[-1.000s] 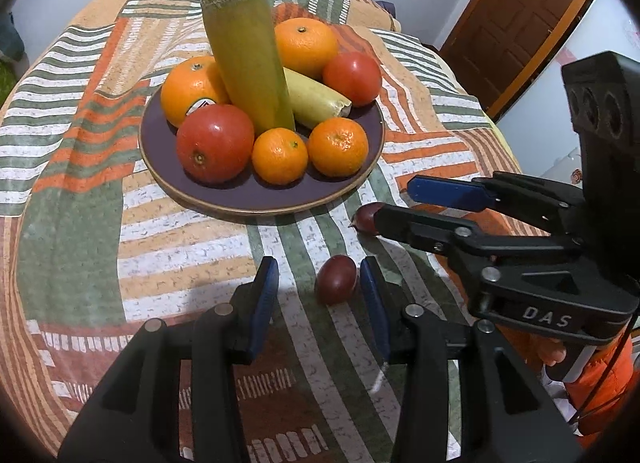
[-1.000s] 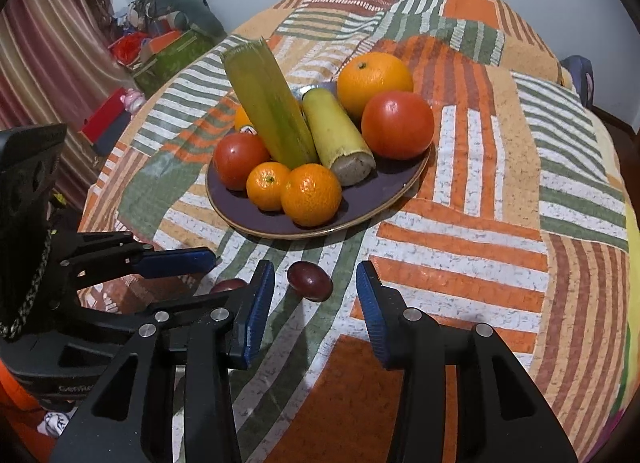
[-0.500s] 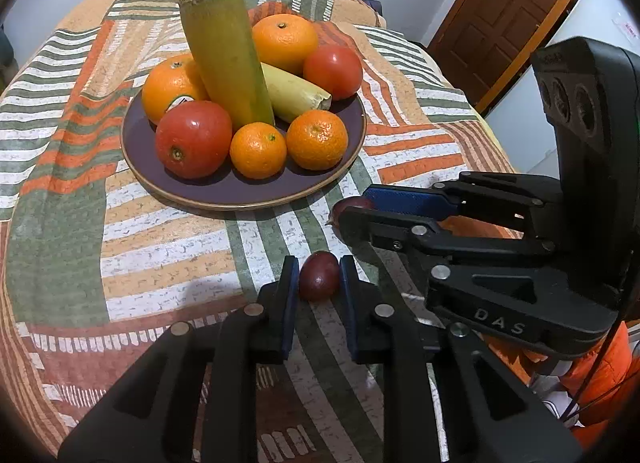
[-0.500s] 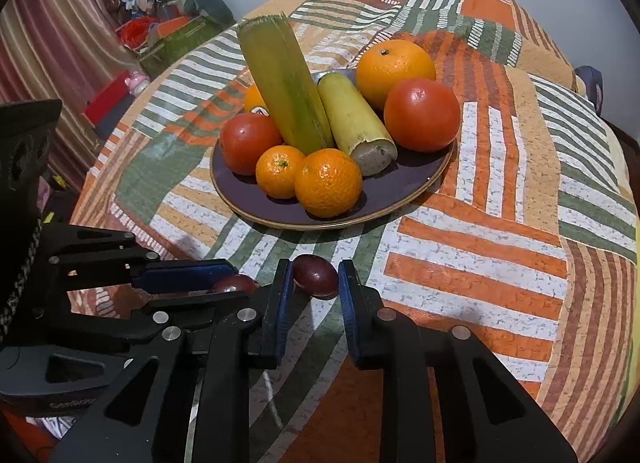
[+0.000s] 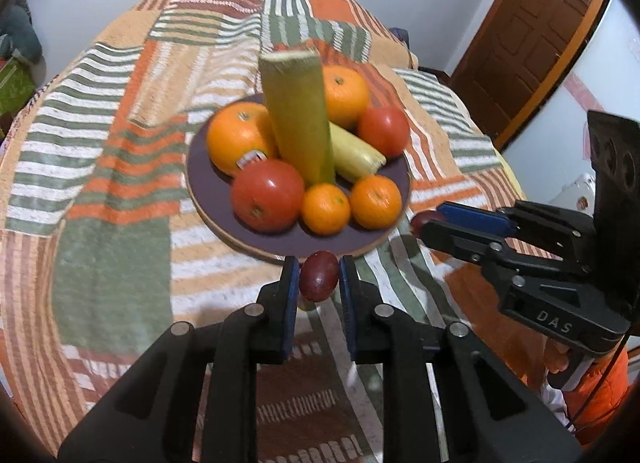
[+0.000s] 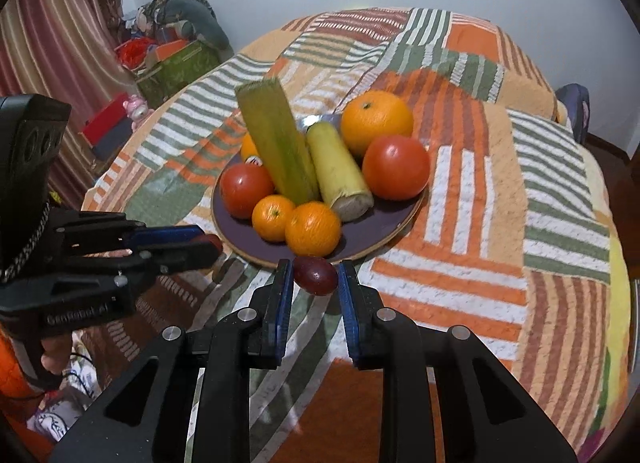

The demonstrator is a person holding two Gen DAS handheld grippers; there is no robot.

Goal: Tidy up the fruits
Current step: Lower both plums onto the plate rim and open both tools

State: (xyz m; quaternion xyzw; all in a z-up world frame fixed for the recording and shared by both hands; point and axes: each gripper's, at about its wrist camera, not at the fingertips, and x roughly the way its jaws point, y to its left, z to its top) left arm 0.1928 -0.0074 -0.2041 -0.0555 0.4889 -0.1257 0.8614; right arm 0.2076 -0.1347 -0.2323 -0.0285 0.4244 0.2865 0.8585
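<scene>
A striped patchwork cloth [image 5: 120, 183] is covering the table, a purple plate [image 5: 208, 183] of fruit sitting on it. The left gripper [image 5: 319, 277] is pinching a dark red fruit [image 5: 319, 280] before the plate's near rim. From the right wrist, the right gripper [image 6: 314, 275] is clamping a second dark red fruit [image 6: 315, 275] there.

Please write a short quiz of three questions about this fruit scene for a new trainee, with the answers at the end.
1. True or false: each gripper is shut on a small dark red fruit.
2. How many small oranges lie at the near edge of the plate?
A) one B) two C) four
3. Fill in: the tall green stalk leans among the fruits on the ____.

Key:
1. True: the left gripper clamps one dark red fruit, and the right gripper clamps the other dark red fruit.
2. B
3. plate
</scene>
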